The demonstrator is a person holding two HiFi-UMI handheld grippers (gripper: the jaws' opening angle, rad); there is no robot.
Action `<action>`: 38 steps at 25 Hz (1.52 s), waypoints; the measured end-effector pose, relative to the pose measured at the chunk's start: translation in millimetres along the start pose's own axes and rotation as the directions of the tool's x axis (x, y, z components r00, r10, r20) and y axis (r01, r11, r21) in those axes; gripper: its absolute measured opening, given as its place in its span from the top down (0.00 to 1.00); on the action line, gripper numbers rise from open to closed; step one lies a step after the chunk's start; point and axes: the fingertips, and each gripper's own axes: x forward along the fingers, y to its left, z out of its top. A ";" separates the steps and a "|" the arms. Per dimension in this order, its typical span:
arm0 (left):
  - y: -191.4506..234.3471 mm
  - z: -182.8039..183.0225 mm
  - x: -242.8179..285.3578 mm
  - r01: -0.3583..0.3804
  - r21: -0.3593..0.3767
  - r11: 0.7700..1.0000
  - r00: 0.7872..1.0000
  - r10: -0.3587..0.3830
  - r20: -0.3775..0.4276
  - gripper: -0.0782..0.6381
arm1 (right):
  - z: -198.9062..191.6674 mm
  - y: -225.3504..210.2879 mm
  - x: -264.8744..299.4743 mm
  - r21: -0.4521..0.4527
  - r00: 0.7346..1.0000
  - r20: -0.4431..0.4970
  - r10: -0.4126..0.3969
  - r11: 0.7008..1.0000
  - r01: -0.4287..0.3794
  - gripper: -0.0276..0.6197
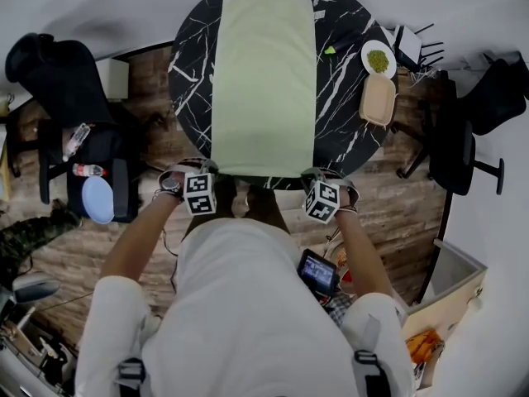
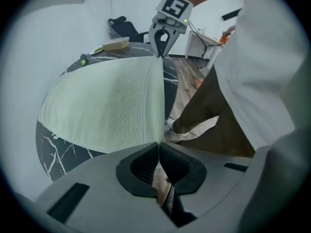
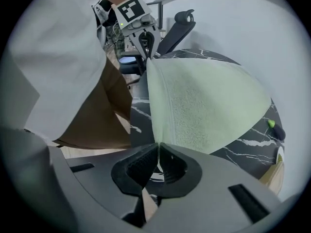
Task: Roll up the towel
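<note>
Left gripper [image 2: 158, 148] and right gripper [image 3: 158, 147] each pinch a near corner of the towel [image 1: 263, 81], which lies flat, full length, unrolled on the table [image 1: 347, 110]: grip looks done, no turn rolled yet, whole roll left.

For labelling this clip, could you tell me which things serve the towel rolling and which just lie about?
In use: green towel, left gripper, right gripper, both shut on its near corners; marble table.
Lying about: plate of green food, tan container, small green object.
</note>
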 end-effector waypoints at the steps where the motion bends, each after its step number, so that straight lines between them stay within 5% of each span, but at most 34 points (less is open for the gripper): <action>1: -8.2 -1.1 -2.6 0.017 0.011 1.000 1.000 -0.017 0.001 0.88 | 0.5 9.0 -2.6 -0.001 1.000 0.002 0.029 1.000 -0.029 0.95; 6: -26.9 -7.0 -8.8 0.089 0.017 0.996 0.996 -0.089 -0.006 0.88 | 5.2 28.5 -12.2 0.021 0.992 0.025 0.127 0.992 -0.128 0.95; 18: 53.0 -3.4 -8.1 0.071 -0.126 0.989 0.996 -0.076 -0.035 0.88 | 19.0 -56.3 -7.9 0.172 0.994 0.022 0.111 0.979 -0.113 0.95; 25: 64.4 -4.7 4.8 0.043 -0.181 0.983 0.998 -0.052 -0.046 0.86 | 13.4 -73.7 10.8 0.191 1.000 -0.016 -0.001 0.982 0.004 0.92; 30: 76.1 -13.8 -11.0 -0.016 -0.278 0.960 0.999 0.024 0.025 0.66 | 4.1 -90.7 -9.2 0.291 0.994 0.041 -0.103 0.953 0.087 0.73; 34: 83.9 -19.6 -34.2 -0.125 -0.325 0.938 0.986 0.154 0.066 0.66 | 9.1 -88.5 -33.7 0.133 0.974 0.077 -0.215 0.970 0.203 0.84; 38: 62.2 -18.7 -43.4 -0.146 -0.290 0.946 0.982 0.174 0.073 0.64 | 29.5 -46.1 -34.7 -0.065 0.976 0.126 -0.180 0.980 0.189 0.85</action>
